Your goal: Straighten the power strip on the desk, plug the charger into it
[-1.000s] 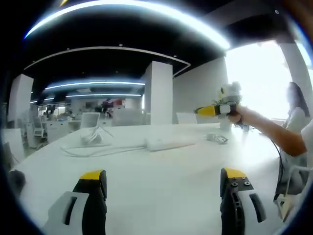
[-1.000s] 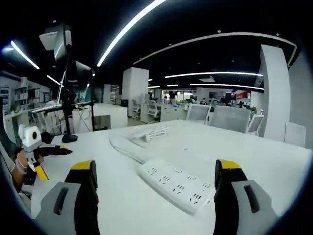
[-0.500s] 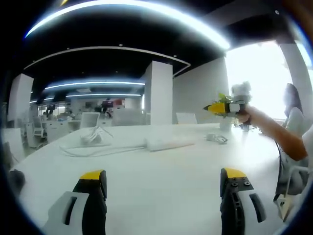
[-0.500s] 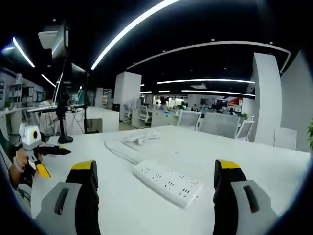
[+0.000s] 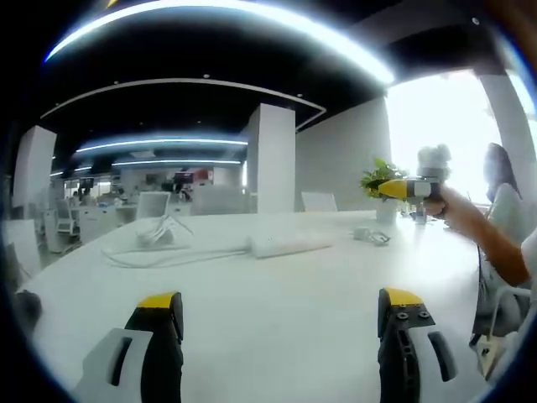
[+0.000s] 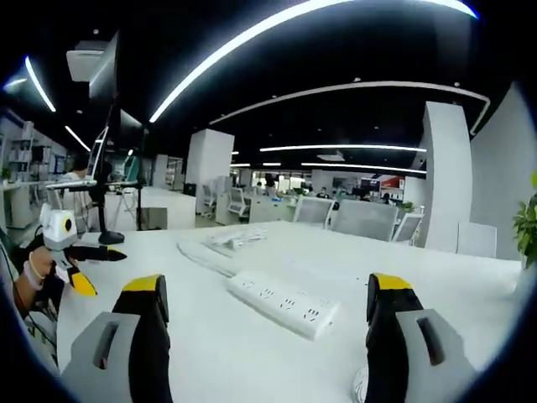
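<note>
A white power strip (image 5: 289, 245) lies on the white desk (image 5: 277, 294) in the left gripper view, its cable running left to a loose coil (image 5: 159, 237). A small white charger (image 5: 371, 237) rests to its right. My left gripper (image 5: 281, 323) hovers low over the desk's near side, open, nothing between its jaws. A hand holds my right gripper (image 5: 401, 189) in the air at the right, above the charger. In the right gripper view the power strip (image 6: 281, 302) lies slanted ahead of my open right gripper (image 6: 267, 323), and my left gripper (image 6: 74, 256) shows at the far left.
A potted plant (image 5: 382, 176) stands behind the charger. A small white object (image 6: 359, 386) peeks in beside the right jaw at the bottom. A dark stand (image 6: 107, 201) rises at the left. Office chairs (image 6: 361, 220) and pillars sit beyond the desk.
My right gripper has moved right and slightly back, so the power strip looks smaller and farther in its view. The left gripper and the things on the desk have stayed put.
</note>
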`<action>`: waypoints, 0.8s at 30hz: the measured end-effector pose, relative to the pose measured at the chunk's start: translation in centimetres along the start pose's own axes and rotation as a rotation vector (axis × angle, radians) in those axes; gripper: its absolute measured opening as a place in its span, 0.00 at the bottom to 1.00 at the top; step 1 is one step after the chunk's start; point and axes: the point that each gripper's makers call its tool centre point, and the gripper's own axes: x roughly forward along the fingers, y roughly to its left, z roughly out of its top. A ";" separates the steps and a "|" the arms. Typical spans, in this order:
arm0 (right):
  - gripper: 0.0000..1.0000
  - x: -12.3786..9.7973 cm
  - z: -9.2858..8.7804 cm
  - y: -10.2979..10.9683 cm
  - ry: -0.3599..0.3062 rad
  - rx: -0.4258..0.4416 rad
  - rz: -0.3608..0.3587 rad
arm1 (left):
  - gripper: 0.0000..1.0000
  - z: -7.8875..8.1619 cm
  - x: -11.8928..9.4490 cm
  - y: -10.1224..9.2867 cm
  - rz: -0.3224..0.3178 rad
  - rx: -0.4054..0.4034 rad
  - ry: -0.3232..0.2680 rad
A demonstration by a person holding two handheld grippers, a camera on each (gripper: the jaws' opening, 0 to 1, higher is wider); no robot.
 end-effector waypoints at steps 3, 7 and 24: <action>0.98 -0.9 0.0 0.3 -0.015 0.013 0.003 | 0.99 0.0 0.0 -0.1 -0.002 -0.004 -0.001; 0.98 -1.9 -0.1 0.2 -0.026 0.018 -0.011 | 0.99 -0.1 0.1 -0.2 -0.007 -0.004 0.000; 0.98 -5.2 -1.2 1.7 -0.069 0.077 -0.030 | 0.99 -0.1 0.1 -0.1 -0.007 -0.012 -0.006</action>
